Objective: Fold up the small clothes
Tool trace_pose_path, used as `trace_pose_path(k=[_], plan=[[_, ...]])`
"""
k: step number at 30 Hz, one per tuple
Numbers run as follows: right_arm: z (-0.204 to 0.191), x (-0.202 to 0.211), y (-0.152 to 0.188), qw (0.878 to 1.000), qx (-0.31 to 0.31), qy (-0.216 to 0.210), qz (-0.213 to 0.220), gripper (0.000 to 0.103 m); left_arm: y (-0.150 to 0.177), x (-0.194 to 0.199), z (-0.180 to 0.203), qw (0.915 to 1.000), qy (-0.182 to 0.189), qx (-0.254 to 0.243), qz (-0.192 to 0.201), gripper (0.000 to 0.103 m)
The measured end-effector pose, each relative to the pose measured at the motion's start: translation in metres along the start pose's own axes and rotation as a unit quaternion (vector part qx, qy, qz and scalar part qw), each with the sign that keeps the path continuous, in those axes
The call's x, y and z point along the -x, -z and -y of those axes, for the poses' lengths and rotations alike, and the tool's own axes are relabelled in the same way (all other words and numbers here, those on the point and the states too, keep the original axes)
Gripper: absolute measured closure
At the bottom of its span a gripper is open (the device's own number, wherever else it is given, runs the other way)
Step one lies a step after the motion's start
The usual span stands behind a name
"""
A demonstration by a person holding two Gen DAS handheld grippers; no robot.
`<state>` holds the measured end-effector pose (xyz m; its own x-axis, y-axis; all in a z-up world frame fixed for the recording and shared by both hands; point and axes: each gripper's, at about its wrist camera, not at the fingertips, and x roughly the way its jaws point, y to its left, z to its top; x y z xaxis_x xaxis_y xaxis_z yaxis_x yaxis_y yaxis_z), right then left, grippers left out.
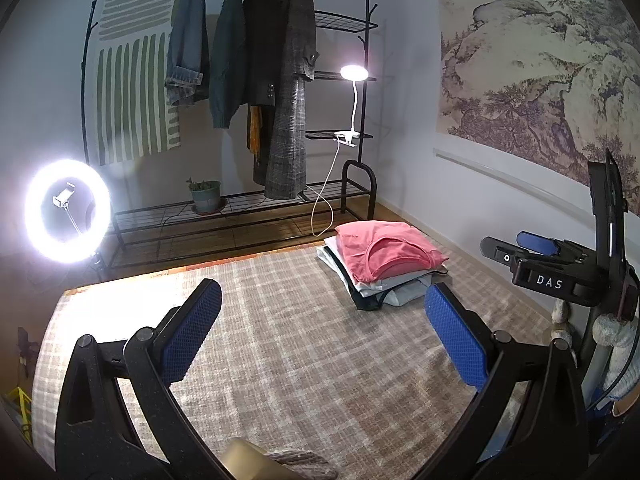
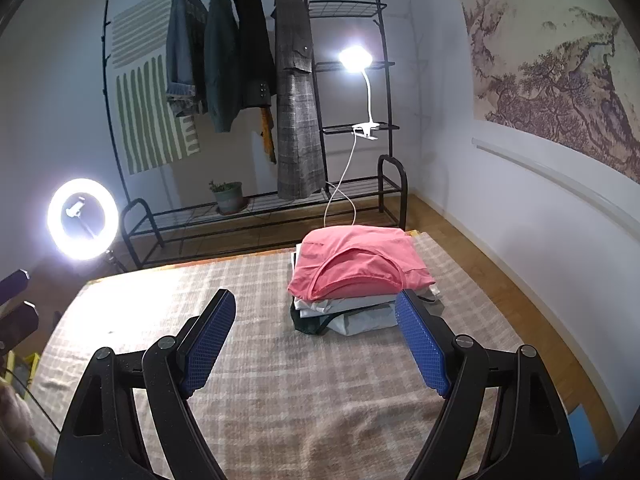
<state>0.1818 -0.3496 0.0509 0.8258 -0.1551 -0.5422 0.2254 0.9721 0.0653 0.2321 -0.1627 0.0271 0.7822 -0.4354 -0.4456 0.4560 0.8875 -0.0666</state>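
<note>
Blue-padded left gripper [image 1: 322,312] and right gripper [image 2: 316,320] hover spread, angled down.

A flat surface covered by a beige plaid cloth [image 2: 260,360] carries the things. On its far right part lies one stack of folded clothes [image 2: 360,280], a pink garment [image 1: 388,250] on top, pale and dark ones beneath.

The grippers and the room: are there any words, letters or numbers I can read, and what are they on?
"DAS": white letters on the black body of the right gripper, seen in the left wrist view.
A small white ring mark, like an "O", sits on the same gripper's finger.
No other writing can be read, not on the pink top, the mural or the striped wall hanging.
</note>
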Motion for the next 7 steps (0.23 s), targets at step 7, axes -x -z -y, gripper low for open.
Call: trace_pose_path(k=[7], plan=[[0.0023, -0.0065, 0.0024, 1.000, -0.003, -0.004, -0.008, 0.021, -0.0007, -0.0054, -0.0096, 1.0000, -0.004, 0.002, 0.000, 0.000]])
